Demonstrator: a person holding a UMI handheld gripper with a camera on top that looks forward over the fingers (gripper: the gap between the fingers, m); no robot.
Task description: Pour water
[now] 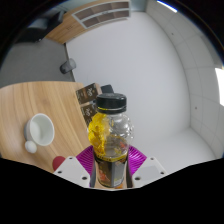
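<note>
A grey floor (150, 70) fills the background, with a pale wooden desk (40, 100) curving in beside it. Held up over the desk's edge, a clear glass jar (112, 142) with a black screw lid and yellowish contents is pinched by the claw (111, 164), magenta pads pressing both flanks, its base hidden between them. A small white round cup (40, 127) sits on the desk; dark items behind the jar are hard to make out.
</note>
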